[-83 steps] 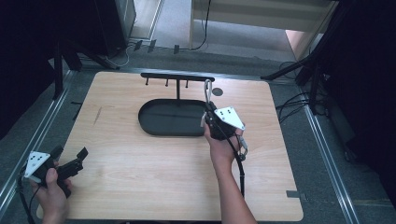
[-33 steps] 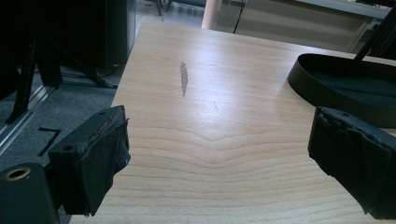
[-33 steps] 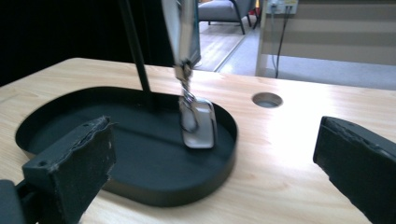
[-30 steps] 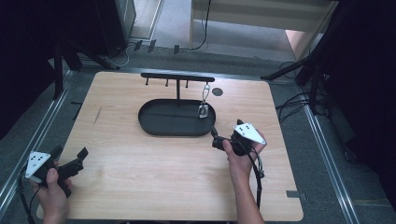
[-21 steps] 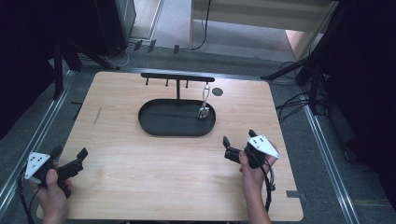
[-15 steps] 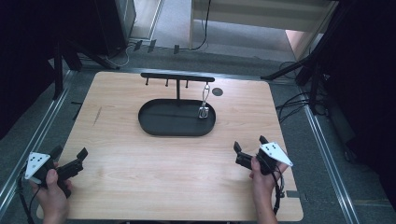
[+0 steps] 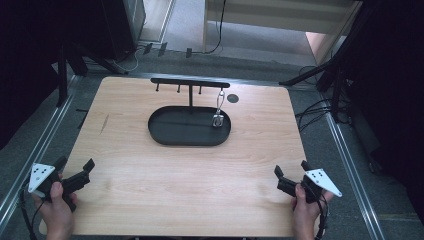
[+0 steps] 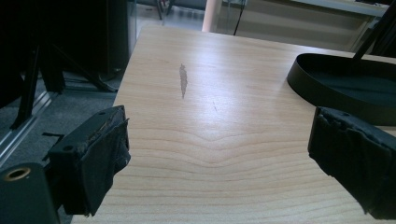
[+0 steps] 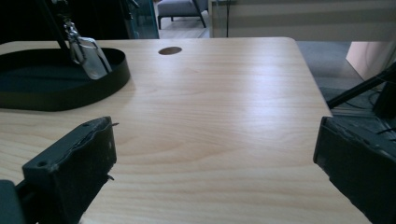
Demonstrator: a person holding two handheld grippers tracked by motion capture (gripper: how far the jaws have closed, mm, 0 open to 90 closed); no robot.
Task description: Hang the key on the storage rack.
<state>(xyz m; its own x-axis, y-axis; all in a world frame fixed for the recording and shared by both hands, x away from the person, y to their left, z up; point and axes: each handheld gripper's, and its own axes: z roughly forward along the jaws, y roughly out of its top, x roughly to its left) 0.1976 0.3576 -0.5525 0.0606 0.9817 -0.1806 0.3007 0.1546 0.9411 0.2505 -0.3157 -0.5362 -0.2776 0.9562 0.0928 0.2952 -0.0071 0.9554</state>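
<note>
Now, right claw: jaws wide apart, holding nothing — near front right corner of the surface
Left claw: jaws spread, empty — front left edge
Key tag: hangs from the rack, resting in the black oval tray, well apart from both claws

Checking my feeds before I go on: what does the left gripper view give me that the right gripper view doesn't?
Left gripper view: a grey scuff on the wood. Right gripper view: the metal tag hanging into the tray, and a dark round hole. Both: the black tray and the wooden table, with the left claw and right claw open and empty.
</note>
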